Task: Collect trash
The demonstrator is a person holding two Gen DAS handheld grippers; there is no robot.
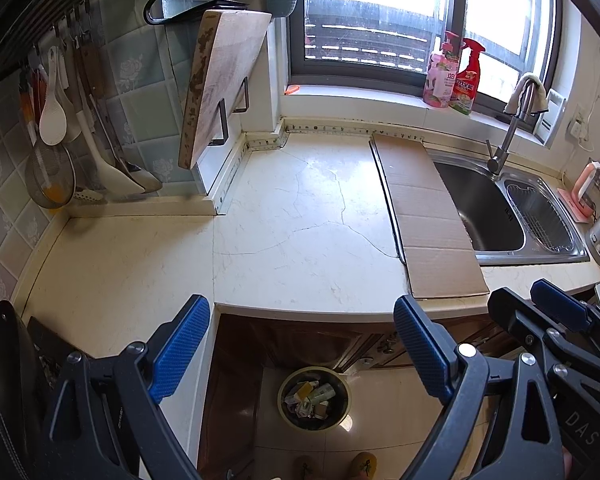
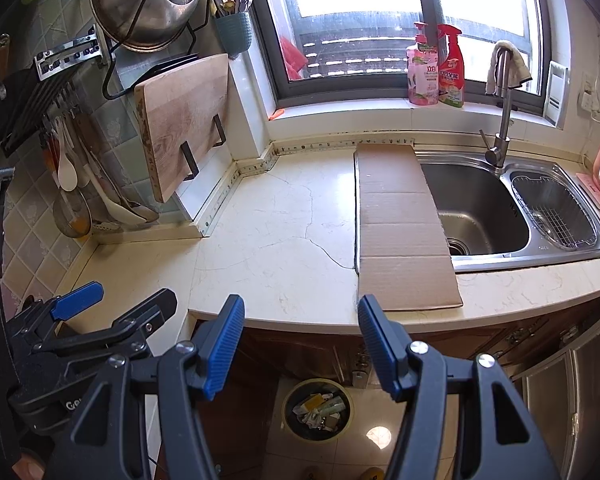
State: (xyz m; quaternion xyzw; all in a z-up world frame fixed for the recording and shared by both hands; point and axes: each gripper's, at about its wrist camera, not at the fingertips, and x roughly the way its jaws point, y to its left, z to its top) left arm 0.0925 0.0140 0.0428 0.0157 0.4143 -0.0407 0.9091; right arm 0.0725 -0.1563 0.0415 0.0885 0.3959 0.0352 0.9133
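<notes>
A round trash bin (image 1: 314,398) stands on the floor below the counter edge, holding several scraps of packaging; it also shows in the right wrist view (image 2: 318,408). My left gripper (image 1: 302,338) is open and empty, held above the counter's front edge over the bin. My right gripper (image 2: 300,340) is open and empty, beside the left one; it shows at the right of the left wrist view (image 1: 540,300). The left gripper shows at the lower left of the right wrist view (image 2: 116,300). A flat cardboard sheet (image 1: 426,216) lies on the white counter (image 1: 292,216), partly over the sink (image 1: 488,208).
A wooden cutting board (image 1: 220,84) leans at the back left. Utensils (image 1: 60,128) hang on the tiled wall. Two bottles (image 1: 454,72) stand on the window sill. A faucet (image 1: 512,128) with a rag rises behind the sink. A dark pan (image 1: 0,360) sits at the left. Wooden cabinets (image 2: 500,340) stand under the counter.
</notes>
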